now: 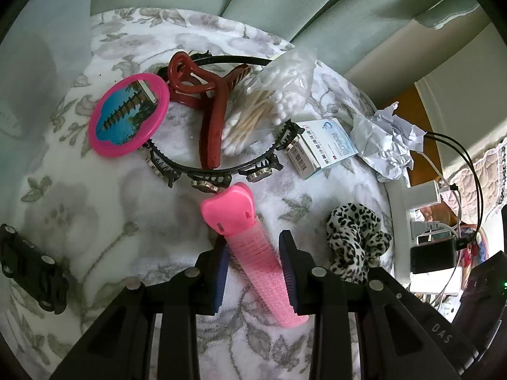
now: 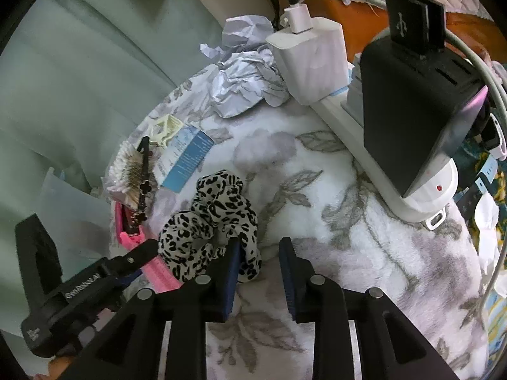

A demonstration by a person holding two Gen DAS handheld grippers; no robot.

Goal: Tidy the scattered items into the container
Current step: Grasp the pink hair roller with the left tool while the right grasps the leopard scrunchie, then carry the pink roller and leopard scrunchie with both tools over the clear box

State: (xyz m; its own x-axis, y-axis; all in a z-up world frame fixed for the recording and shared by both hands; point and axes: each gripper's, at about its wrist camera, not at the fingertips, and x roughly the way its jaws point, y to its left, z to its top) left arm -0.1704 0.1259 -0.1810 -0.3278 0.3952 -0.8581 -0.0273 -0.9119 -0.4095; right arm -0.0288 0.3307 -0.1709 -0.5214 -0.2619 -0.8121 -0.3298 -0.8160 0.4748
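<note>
My left gripper (image 1: 255, 264) straddles the pink hair roller (image 1: 253, 253) on the floral blanket (image 1: 95, 196); jaws close beside it, contact uncertain. My right gripper (image 2: 259, 264) is parted, empty, its left finger touching the leopard scrunchie (image 2: 215, 218). I see no container in either view.
</note>
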